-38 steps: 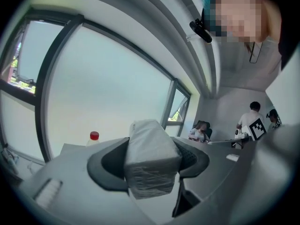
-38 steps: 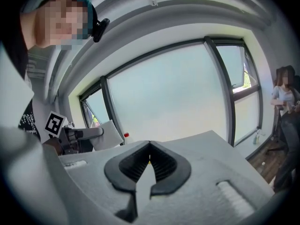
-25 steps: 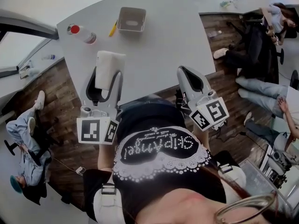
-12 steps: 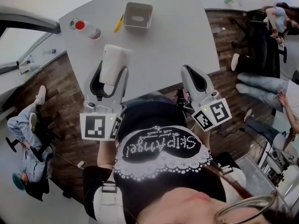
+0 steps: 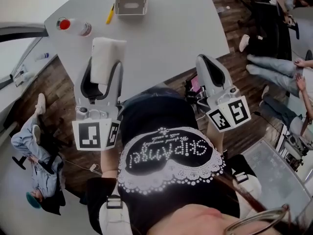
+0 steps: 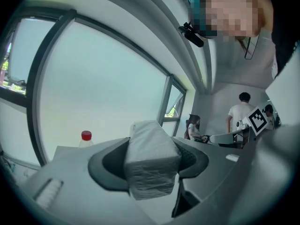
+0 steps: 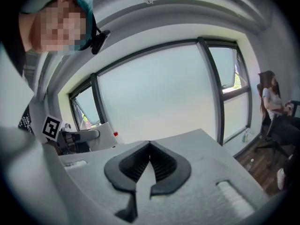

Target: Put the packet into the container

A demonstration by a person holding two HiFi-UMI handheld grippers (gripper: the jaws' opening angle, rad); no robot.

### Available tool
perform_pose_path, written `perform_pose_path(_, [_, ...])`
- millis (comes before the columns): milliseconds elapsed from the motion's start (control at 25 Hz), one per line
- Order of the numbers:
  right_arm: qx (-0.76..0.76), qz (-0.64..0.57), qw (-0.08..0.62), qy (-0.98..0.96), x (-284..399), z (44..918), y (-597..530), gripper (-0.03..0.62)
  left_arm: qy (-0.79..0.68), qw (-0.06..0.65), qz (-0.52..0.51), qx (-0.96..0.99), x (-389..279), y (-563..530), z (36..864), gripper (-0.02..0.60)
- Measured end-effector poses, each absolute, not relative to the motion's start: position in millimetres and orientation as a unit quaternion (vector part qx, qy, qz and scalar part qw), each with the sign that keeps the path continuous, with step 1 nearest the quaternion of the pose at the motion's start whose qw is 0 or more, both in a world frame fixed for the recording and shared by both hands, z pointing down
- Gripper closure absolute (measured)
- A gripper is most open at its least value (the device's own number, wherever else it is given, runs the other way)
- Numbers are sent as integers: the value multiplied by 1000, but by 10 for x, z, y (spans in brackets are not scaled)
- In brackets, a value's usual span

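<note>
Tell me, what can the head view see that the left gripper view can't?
Only the head view shows the grey container and the yellow pen beside it. Only the left gripper view shows a person in a white shirt standing far back. Both show the packet pinched in the left tongs, and the red-capped bottle.

Upside-down studded lettering on the person's black top (image 5: 168,153), roughly "SKIPAnge", smaller script line beside it unreadable, black-and-white square code markers without letters on left marker cube (image 5: 95,135) and right marker cube (image 5: 229,115)
</note>
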State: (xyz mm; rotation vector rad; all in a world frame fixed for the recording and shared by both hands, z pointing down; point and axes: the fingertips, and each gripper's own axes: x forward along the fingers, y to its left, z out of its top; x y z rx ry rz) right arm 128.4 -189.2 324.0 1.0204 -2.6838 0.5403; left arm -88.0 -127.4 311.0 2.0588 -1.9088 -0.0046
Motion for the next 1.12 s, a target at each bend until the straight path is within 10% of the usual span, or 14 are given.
perform_pose_path(1120, [364,191,112,-905,1411,3321,-1806,592,-683,151,-5,715,-1016,-1247,3161,314])
